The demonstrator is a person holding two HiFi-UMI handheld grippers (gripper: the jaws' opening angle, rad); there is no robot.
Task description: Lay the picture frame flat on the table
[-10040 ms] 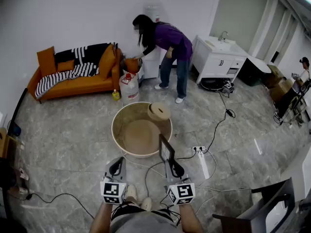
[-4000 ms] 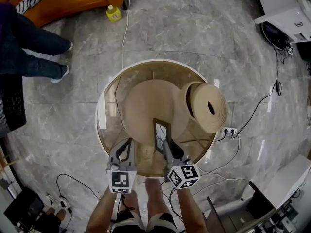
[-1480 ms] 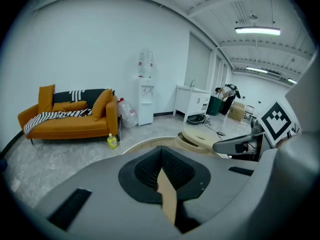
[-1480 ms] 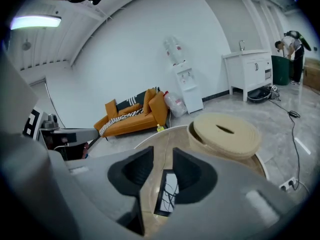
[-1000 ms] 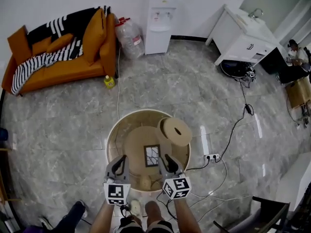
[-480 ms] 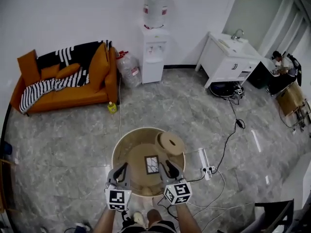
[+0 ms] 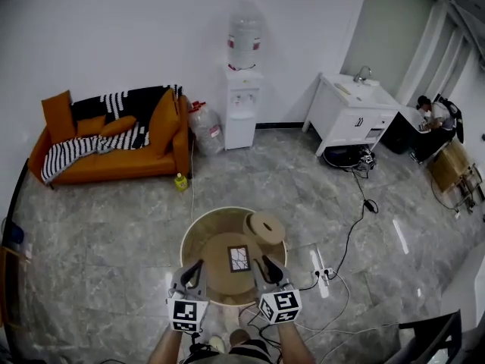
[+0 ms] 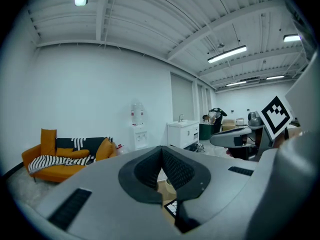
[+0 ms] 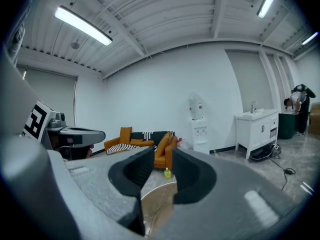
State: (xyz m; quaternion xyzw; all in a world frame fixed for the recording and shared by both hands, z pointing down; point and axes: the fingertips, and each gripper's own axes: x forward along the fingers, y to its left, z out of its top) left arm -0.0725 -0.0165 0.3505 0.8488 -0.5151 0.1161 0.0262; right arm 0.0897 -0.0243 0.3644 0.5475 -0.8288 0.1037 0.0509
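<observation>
frame (image 7: pixel 239 258) lies flat on table (image 7: pixel 198 230) just ahead of the fingertips, so task looks done: right gripper (image 7: pixel 260 262) released, left gripper (image 7: pixel 197 265) clenched empty.

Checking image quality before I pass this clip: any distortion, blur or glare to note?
Head view: strong fisheye, back wall bows, dark corners; picture frame small but sharp. Left gripper view: black circular border, foreground soft. Right gripper view: same, ceiling light blown out.

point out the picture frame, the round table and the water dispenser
picture frame (image 7: pixel 239 258): head view, middle of its pane.
round table (image 7: pixel 198 237): head view, bare top near its left rim.
water dispenser (image 7: pixel 241 108): head view, white front of its cabinet.
</observation>
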